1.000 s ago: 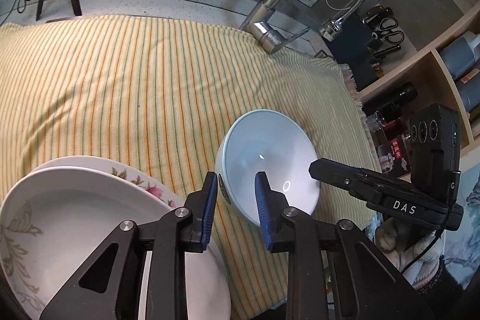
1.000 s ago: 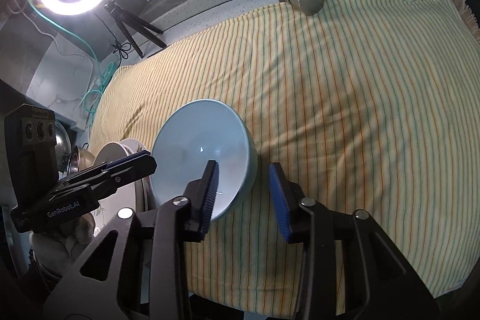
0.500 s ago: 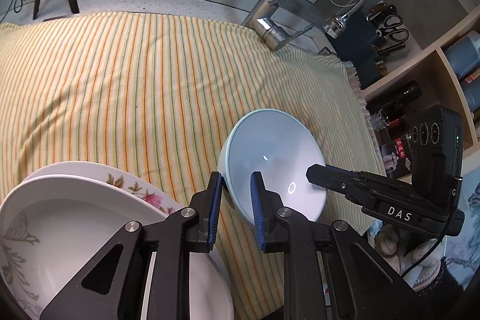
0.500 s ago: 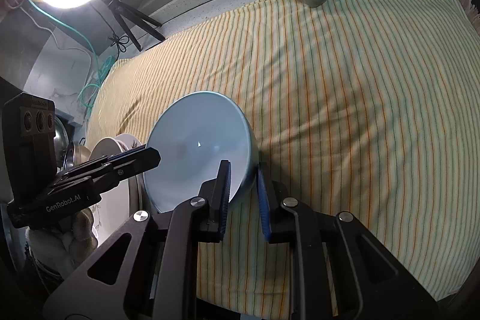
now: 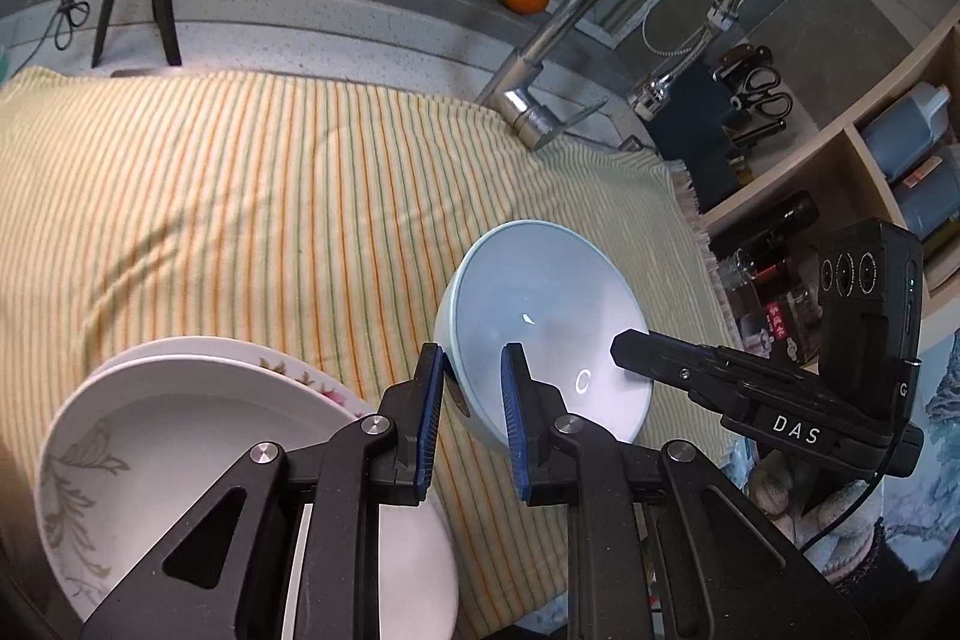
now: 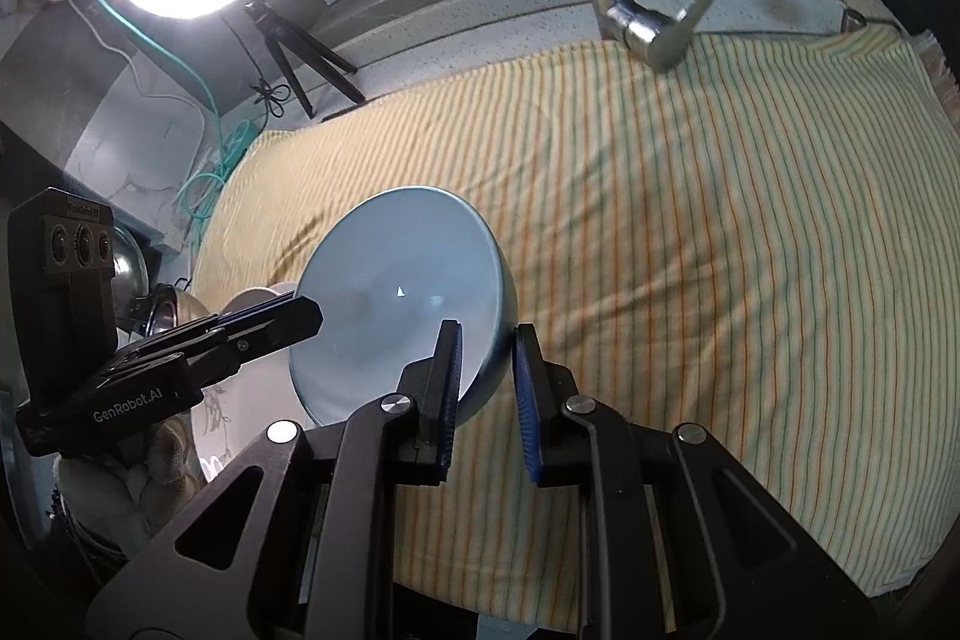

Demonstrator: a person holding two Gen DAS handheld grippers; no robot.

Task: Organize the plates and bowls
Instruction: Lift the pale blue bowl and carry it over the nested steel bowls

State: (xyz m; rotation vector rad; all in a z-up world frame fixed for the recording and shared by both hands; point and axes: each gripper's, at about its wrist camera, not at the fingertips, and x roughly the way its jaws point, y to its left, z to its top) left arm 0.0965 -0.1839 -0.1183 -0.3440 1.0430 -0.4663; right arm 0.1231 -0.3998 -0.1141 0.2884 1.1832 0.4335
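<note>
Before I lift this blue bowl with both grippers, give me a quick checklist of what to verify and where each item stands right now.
1. Left gripper straddles the blue bowl rim, one finger inside, one outside: ok.
2. Right gripper straddles the opposite rim the same way: ok.
3. Both grips firmly clamped on the rim: cannot tell; the pads sit close to the wall, but contact pressure is not visible.
4. Bowl level: not ok; it looks tilted on the striped cloth.
5. Room between bowl and plate stack beside it: ok; a strip of cloth shows between them.
6. Faucet out of the lift path: ok; it stands at the far edge.
</note>
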